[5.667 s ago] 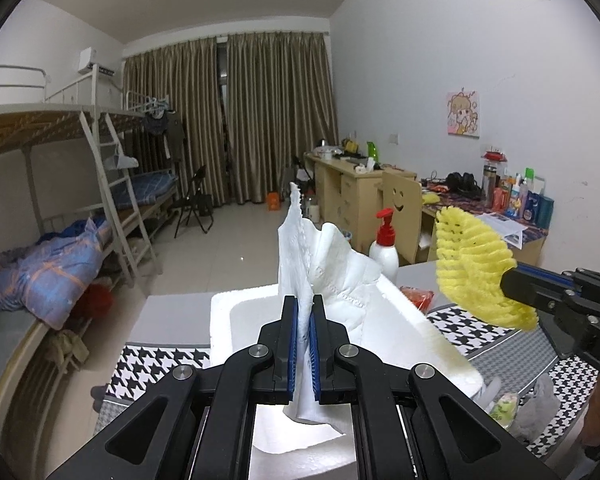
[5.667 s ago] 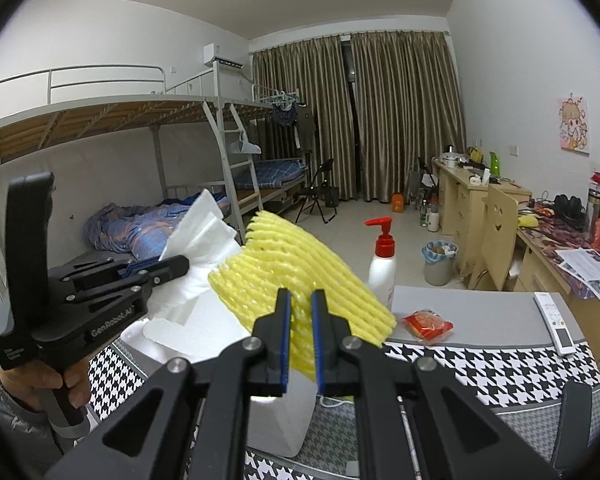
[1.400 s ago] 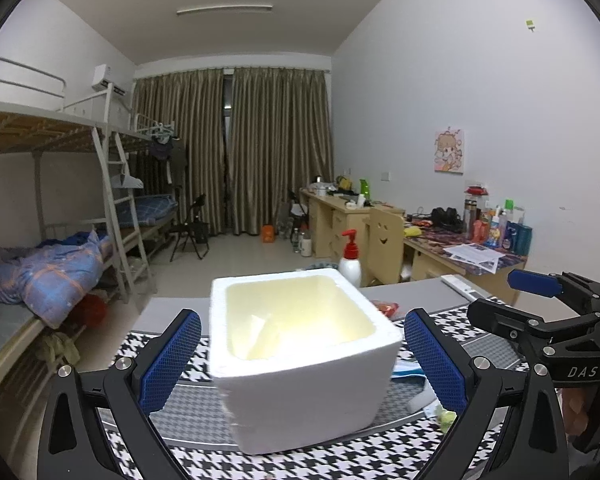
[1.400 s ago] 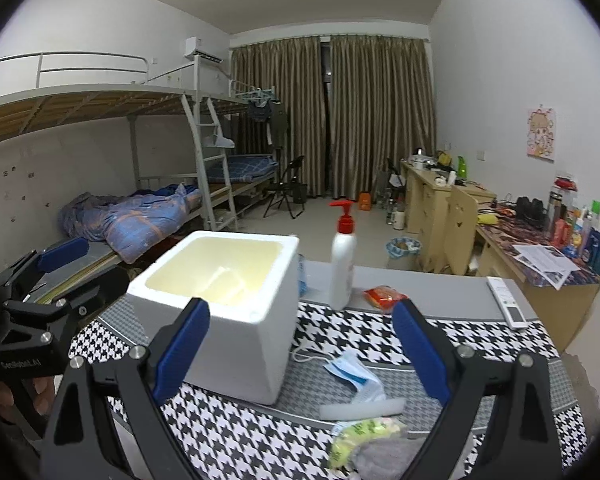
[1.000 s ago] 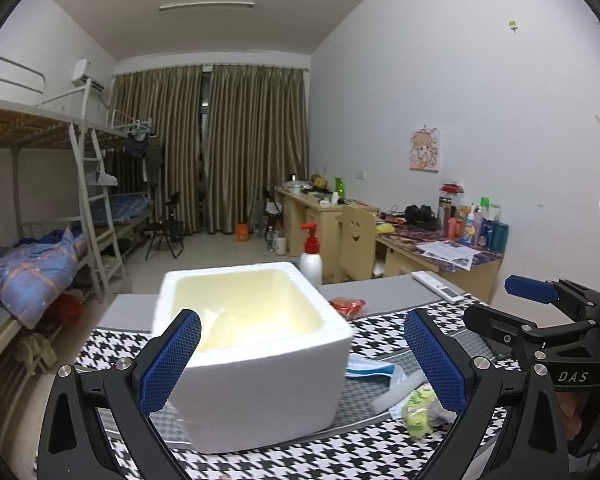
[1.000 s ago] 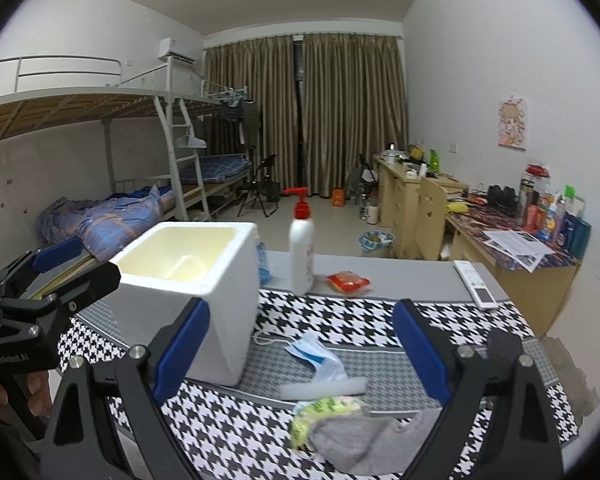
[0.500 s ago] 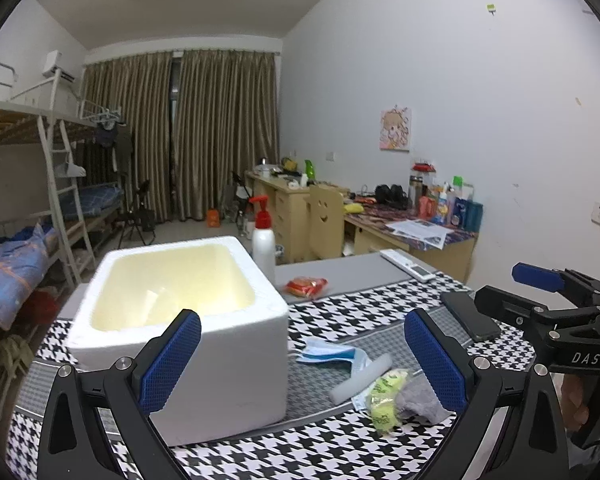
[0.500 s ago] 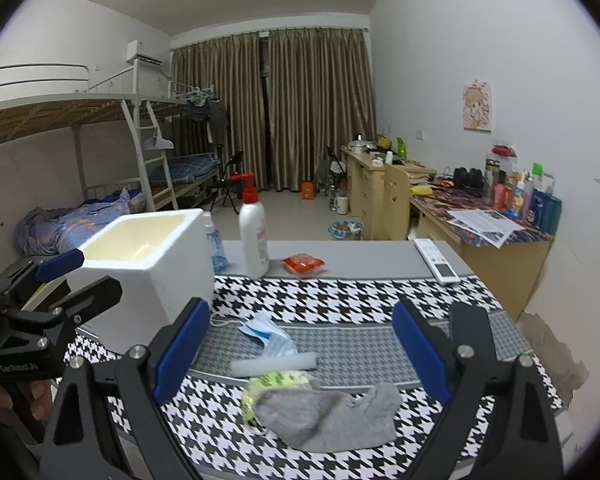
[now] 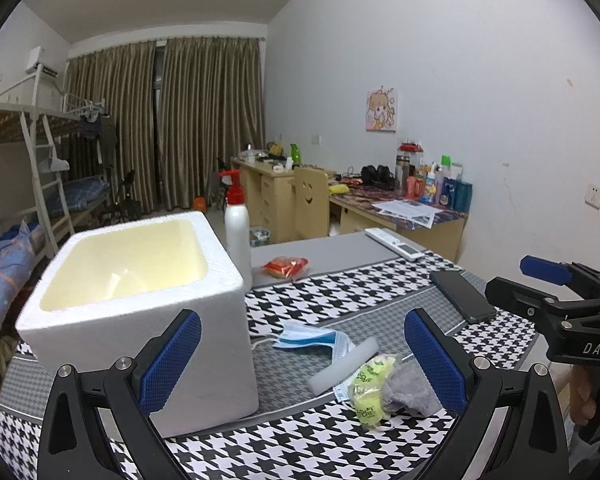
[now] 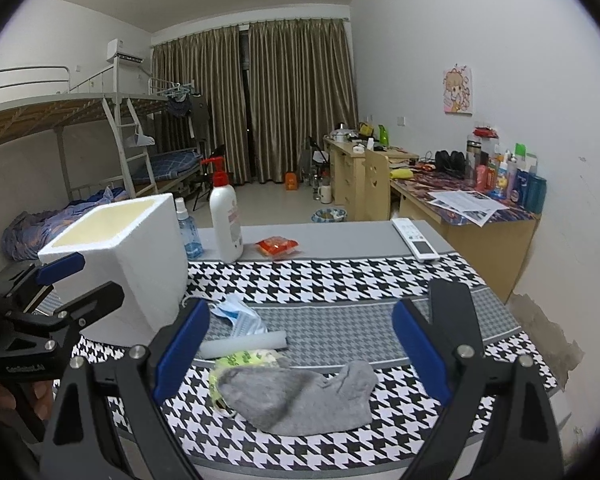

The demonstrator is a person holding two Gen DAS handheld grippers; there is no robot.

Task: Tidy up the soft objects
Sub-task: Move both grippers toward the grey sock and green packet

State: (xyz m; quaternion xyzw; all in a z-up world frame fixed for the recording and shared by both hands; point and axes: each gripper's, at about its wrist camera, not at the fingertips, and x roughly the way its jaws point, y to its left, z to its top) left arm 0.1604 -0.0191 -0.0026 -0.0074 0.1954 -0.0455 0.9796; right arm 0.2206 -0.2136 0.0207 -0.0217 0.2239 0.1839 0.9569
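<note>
A white foam box (image 9: 140,304) stands on the houndstooth cloth, also in the right wrist view (image 10: 132,256). Right of it lie a blue face mask (image 9: 312,338), a white foam strip (image 9: 342,366), a yellow-green packet (image 9: 368,384) and a grey sock (image 10: 300,396). My left gripper (image 9: 302,364) is open and empty, above the cloth between the box and these items. My right gripper (image 10: 300,356) is open and empty, above the sock and packet (image 10: 244,360). The mask (image 10: 236,316) and strip (image 10: 244,344) lie just beyond.
A white pump bottle (image 10: 225,220), a blue spray bottle (image 10: 188,232), a red snack packet (image 10: 277,247), a white remote (image 10: 414,238) and a black phone (image 9: 462,294) sit on the table. Desks stand along the right wall, a bunk bed at the left.
Earlier the left gripper held white paper and the right a yellow foam net over the box; both are open and empty now. Both have swung right, toward the items beside the box.
</note>
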